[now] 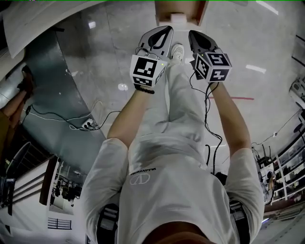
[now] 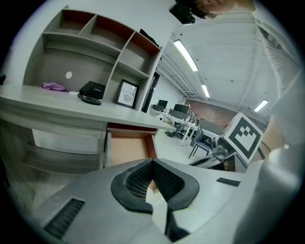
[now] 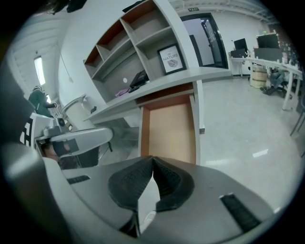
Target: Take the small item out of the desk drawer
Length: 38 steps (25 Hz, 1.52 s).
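The desk drawer [image 3: 169, 126] stands pulled out under the grey desktop [image 3: 157, 88]. Its orange-brown bottom shows bare, and no small item is visible in it; the near end is hidden behind my jaws. The left gripper view shows the same drawer [image 2: 131, 147] from the other side. In the head view only the drawer's front end [image 1: 180, 10] appears, at the top edge. My left gripper [image 1: 164, 31] and right gripper [image 1: 193, 35] are held side by side above the floor, short of the drawer. Both are shut with nothing between the fingers, left [image 2: 152, 162] and right [image 3: 152, 158].
Shelves rise above the desk, holding a framed picture [image 2: 127, 93], a black object [image 2: 92, 90] and a purple cloth [image 2: 54, 86]. Cables and a power strip [image 1: 86, 125] lie on the floor to my left. Office chairs and tables [image 2: 190, 131] stand farther back.
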### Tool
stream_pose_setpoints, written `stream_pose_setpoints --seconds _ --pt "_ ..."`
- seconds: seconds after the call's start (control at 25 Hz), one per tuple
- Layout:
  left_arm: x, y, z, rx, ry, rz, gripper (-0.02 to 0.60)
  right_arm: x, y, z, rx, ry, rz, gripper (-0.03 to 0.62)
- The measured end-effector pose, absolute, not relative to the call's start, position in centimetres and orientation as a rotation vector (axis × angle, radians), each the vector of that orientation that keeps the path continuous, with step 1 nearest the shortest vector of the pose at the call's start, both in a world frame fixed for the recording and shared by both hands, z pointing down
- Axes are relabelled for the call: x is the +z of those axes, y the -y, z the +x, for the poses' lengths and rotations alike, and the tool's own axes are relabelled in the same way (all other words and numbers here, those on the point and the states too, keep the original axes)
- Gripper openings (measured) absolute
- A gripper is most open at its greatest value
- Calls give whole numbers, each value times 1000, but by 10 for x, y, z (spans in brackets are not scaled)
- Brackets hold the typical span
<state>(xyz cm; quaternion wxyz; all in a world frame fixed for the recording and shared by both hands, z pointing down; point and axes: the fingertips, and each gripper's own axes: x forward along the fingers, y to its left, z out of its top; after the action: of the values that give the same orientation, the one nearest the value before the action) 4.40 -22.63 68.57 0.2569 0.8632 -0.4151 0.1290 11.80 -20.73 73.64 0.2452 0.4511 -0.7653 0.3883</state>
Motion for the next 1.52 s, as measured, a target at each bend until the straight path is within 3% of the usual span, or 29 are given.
stream_pose_setpoints --seconds 0.24,0.28,0.32,0.72,0.76,0.8,1.24,1.32,1.52 --pt "714 235 49 368 1118 2321 -2 761 218 115 1074 2087 1223 3" --pt "719 236 51 370 1111 2318 -2 767 219 114 1086 2083 1211 60" --pt "723 237 52 368 1106 2314 -2 772 220 113 1093 2077 1203 64" --pt "749 233 64 349 1073 2276 -2 806 228 111 1101 2020 1174 65" --pt "750 234 63 346 1074 2272 -2 808 228 111 1111 2017 1169 117" --pt "752 235 62 344 1075 2268 -2 811 229 110 1117 2014 1168 126" --pt "767 247 50 334 1079 2247 -2 833 236 104 1127 1964 1167 126" --pt "771 248 49 333 1077 2240 -2 837 238 102 1142 1959 1157 184" --pt "773 248 51 330 1069 2228 -2 842 244 106 1131 1935 1162 184"
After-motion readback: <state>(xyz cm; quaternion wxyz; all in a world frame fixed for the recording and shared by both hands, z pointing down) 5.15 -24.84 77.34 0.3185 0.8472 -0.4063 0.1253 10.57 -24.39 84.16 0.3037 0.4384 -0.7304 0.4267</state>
